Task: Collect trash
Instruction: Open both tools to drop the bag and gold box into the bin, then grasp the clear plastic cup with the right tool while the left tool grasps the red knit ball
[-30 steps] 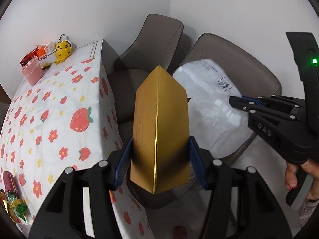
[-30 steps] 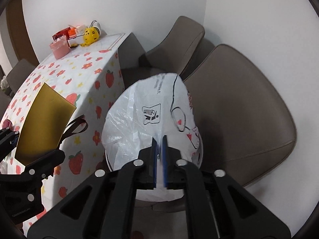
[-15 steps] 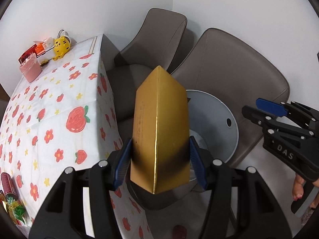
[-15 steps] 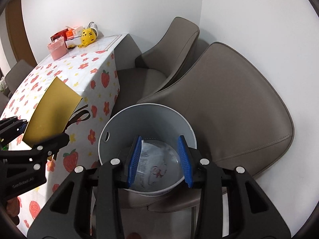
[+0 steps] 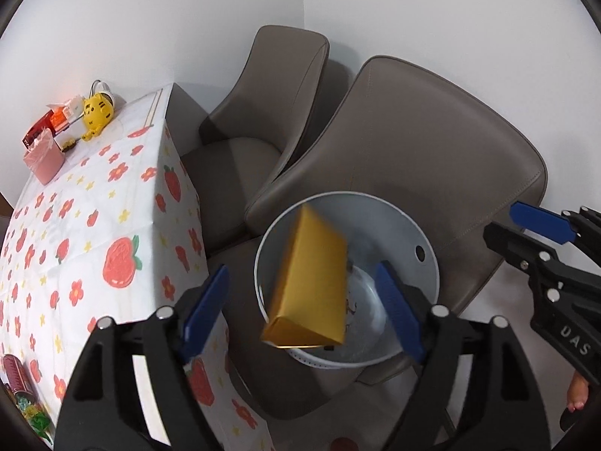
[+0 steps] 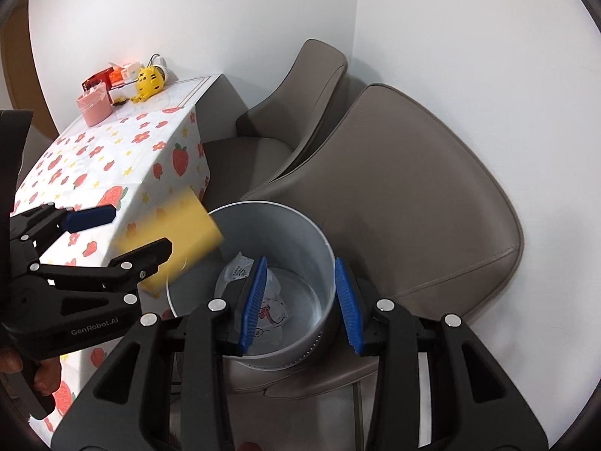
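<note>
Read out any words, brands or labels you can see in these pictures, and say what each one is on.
"GenRobot.AI": on the body of the left gripper, seen from the right wrist.
"DAS": on the right gripper, seen from the left wrist.
Black print on the plastic bag in the bin: too small to read.
Gold box: blurred, nothing legible.

Both wrist views look steeply down — sharing the bin (close).
</note>
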`<state>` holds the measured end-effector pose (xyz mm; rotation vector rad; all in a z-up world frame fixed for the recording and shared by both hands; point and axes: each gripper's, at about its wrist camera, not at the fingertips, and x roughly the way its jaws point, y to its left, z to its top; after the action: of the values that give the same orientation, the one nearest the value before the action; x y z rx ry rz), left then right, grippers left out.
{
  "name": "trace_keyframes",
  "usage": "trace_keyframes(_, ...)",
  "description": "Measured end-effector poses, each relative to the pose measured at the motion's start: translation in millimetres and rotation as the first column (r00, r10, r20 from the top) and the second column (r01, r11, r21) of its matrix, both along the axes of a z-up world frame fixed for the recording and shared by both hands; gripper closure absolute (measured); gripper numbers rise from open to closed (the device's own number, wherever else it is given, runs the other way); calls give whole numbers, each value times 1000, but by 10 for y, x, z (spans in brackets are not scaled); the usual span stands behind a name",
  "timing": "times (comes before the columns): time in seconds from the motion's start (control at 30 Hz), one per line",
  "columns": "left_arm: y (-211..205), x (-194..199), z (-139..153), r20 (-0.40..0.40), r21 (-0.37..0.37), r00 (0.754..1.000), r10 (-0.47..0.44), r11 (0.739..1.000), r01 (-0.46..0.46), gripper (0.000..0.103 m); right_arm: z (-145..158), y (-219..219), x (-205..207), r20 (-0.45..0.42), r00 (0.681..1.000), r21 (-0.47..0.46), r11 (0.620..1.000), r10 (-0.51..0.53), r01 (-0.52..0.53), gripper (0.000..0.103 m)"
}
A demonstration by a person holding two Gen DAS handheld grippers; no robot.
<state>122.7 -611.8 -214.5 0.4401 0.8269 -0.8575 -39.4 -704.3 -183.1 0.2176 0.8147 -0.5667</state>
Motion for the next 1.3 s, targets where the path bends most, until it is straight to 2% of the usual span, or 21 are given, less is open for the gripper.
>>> trace_keyframes(0.2,28,-12,29,-12,2,1000,15,1000,-15,23,13,6,-58,-5,1000,-7,1000,-9,8,67)
trace_keyframes(0.4,297,-30,47,-20,-2,999,37,999,-37,23,57,148,-46,-1,1000,-14,1000,6,-6,67)
trace_keyframes(0.7,993,12,157,-18,-26,995,100,995,-100,23,150,781,153,1,996,-27,995,94,-94,67)
trace_keyframes(0.87,1567,117,285,-12,-42,987,163,986,-163,23,238,1295,373,11,987,-29,986,163,-162,67)
trace_keyframes(1.03,2292,236,421,0,-47,968,250,967,-250,23,315,1945,630,24,966,-22,967,256,-256,67)
trace_keyframes(1.17,2953,339,510,8,-45,943,332,942,-331,23,355,2497,834,34,940,-15,940,340,-340,67)
trace_keyframes(1.3,3736,407,583,22,-42,905,425,905,-424,23,394,3123,1047,39,899,-10,900,435,-435,67)
